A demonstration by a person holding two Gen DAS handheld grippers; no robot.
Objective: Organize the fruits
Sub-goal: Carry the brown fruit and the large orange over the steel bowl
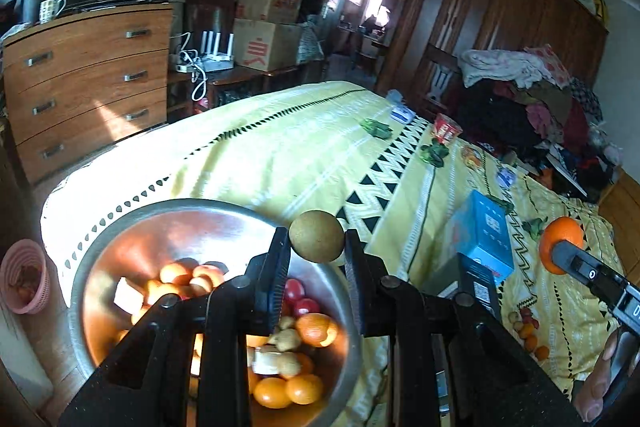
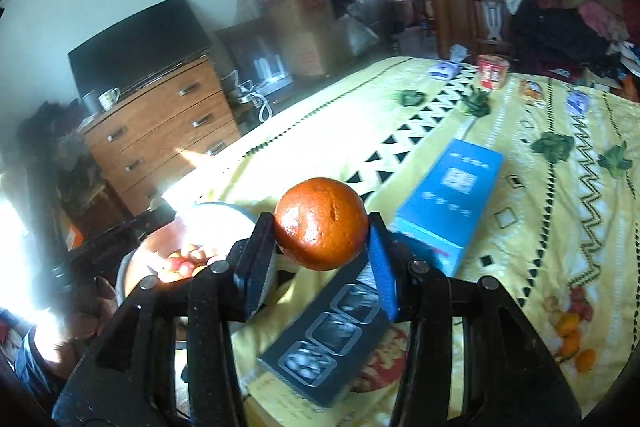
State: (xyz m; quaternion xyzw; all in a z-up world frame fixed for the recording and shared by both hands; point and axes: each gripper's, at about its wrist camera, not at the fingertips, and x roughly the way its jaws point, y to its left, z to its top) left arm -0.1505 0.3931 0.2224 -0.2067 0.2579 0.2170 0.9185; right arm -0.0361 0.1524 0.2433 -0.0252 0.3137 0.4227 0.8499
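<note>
While both grippers were held above the bed, a fruit was carried in each. The left gripper was pinched on a small brown round fruit, which was held over the far rim of the metal bowl. The right gripper was closed on an orange, held above the yellow bedspread near a blue box and a dark box. Many fruits were still seen in the bowl: oranges, red fruits and pale knobbly pieces. A small pile of fruit was seen on the bedspread to the right, well apart from the bowl. The sorting was judged to be at an early or middle stage: two fruits were in transit, a few perhaps placed, and most of the bowl's contents remained to be moved. Whether the pile was real fruit or printed pattern could not be told.
</note>
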